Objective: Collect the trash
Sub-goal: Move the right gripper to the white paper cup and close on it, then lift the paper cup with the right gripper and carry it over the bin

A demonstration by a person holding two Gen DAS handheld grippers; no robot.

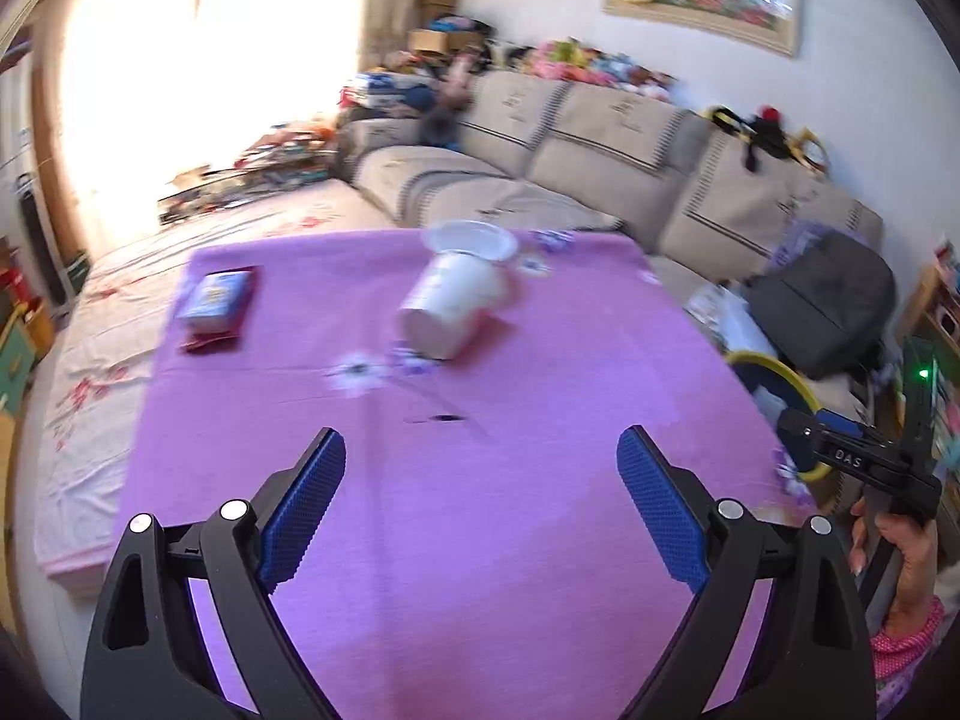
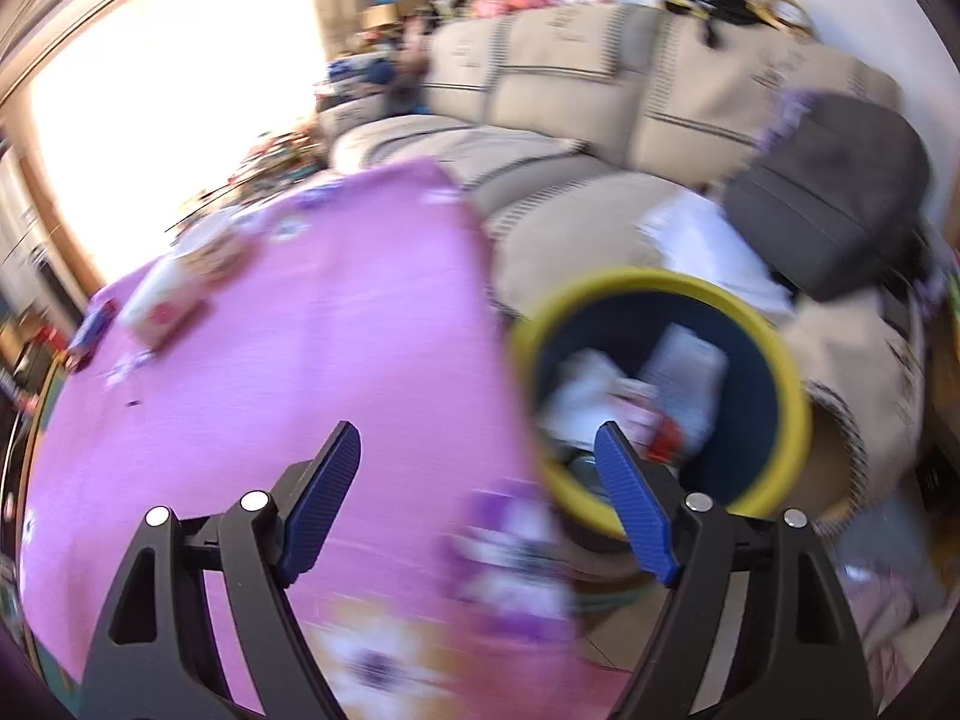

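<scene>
Left wrist view: the left gripper (image 1: 481, 468) gapes wide, empty, above the purple tablecloth (image 1: 510, 540); a tipped white paper cup (image 1: 447, 309) lies far ahead. Right wrist view: the right gripper (image 2: 480, 462) — equally wide, holding nothing — hovers over the table edge, with the yellow-rimmed trash bin (image 2: 786, 372) just right, already containing wrappers.

A purple cloth (image 1: 480, 510) is covering the table. A white cup (image 1: 450, 306) is lying there. A yellow rim is ringing the navy bin (image 2: 774, 372).
</scene>
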